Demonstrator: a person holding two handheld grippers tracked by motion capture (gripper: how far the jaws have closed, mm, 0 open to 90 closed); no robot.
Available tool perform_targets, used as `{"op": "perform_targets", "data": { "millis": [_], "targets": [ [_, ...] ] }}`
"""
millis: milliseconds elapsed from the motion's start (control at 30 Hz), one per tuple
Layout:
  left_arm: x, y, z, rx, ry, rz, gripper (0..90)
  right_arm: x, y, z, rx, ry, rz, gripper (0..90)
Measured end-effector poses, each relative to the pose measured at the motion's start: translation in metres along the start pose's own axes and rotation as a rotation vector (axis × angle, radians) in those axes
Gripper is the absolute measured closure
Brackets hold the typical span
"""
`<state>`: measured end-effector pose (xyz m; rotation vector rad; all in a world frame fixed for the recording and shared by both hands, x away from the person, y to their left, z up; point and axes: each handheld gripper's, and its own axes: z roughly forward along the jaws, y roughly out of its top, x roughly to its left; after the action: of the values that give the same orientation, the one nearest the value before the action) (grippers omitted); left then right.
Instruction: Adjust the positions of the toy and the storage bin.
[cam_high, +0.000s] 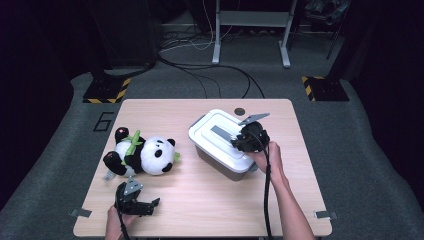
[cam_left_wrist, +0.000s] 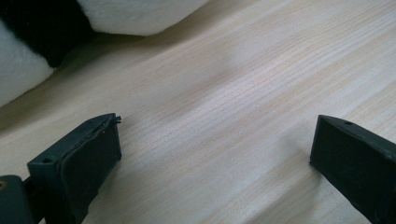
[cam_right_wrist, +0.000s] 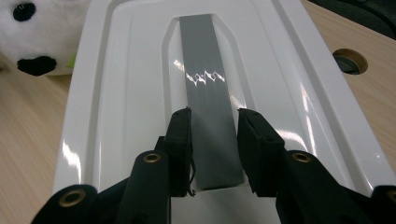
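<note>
A panda plush (cam_high: 142, 155) lies on its side at the left of the wooden table (cam_high: 210, 200). A grey box with a white lid (cam_high: 207, 137) stands at the middle right. In the right gripper view my right gripper (cam_right_wrist: 214, 116) has its jaws pressed on both sides of the lid's grey handle (cam_right_wrist: 205, 70); the high view shows the right gripper (cam_high: 235, 142) on the lid's near end. My left gripper (cam_high: 154, 206) rests near the front left edge, below the panda. Its jaws stand wide apart over bare wood in the left gripper view (cam_left_wrist: 217, 126), with the panda (cam_left_wrist: 140, 14) just beyond them.
A round cable hole (cam_high: 240, 111) sits in the table behind the box. The panda's head (cam_right_wrist: 42, 32) lies left of the lid (cam_right_wrist: 121, 84). Bare wood stretches between the panda and the box and along the front edge. Cables and stands cover the floor behind.
</note>
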<state>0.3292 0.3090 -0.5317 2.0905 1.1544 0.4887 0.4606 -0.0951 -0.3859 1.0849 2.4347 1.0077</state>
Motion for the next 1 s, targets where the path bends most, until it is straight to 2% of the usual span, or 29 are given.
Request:
{"op": "perform_targets", "data": {
  "millis": [100,200,300,333,367,433,467,567,667,767,967,1000],
  "targets": [
    [0.000,0.000,0.000,0.000,0.000,0.000,1.4,0.001,0.002,0.000,0.014,0.000,-0.009,65.4],
    [0.000,0.000,0.000,-0.002,0.001,-0.002,1.3,-0.001,0.006,0.003,0.019,0.022,-0.024,63.8],
    [0.000,0.000,0.000,-0.002,0.001,-0.002,1.3,-0.004,0.012,0.010,0.014,0.047,-0.057,60.7],
    [0.000,0.000,0.000,-0.002,0.001,-0.002,1.3,-0.004,0.015,0.013,0.013,0.046,-0.068,58.1],
    [0.000,0.000,0.000,0.000,0.001,0.000,1.3,-0.004,0.016,0.015,0.009,0.066,-0.089,54.9],
    [0.000,0.000,0.000,0.000,0.001,0.000,1.3,-0.004,0.019,0.017,0.015,0.074,-0.104,56.3],
    [0.000,0.000,0.000,-0.001,0.000,-0.003,1.3,-0.005,0.019,0.017,0.013,0.074,-0.108,60.7],
    [0.000,0.000,0.000,0.000,-0.001,-0.001,1.3,-0.009,0.017,0.016,-0.004,0.080,-0.083,66.3],
    [0.000,0.000,0.000,0.000,0.001,0.001,1.3,-0.007,0.015,0.016,-0.010,0.069,-0.077,66.6],
    [0.000,0.000,0.000,0.002,0.000,-0.001,1.3,-0.003,0.015,0.015,-0.012,0.044,-0.029,66.6],
    [0.000,0.000,0.000,0.002,0.000,0.000,1.3,0.012,0.015,0.013,0.007,-0.047,0.054,66.6],
    [0.000,0.000,0.000,0.002,0.000,-0.001,1.3,0.015,0.015,0.013,0.007,-0.061,0.051,66.6]
  ]
}}
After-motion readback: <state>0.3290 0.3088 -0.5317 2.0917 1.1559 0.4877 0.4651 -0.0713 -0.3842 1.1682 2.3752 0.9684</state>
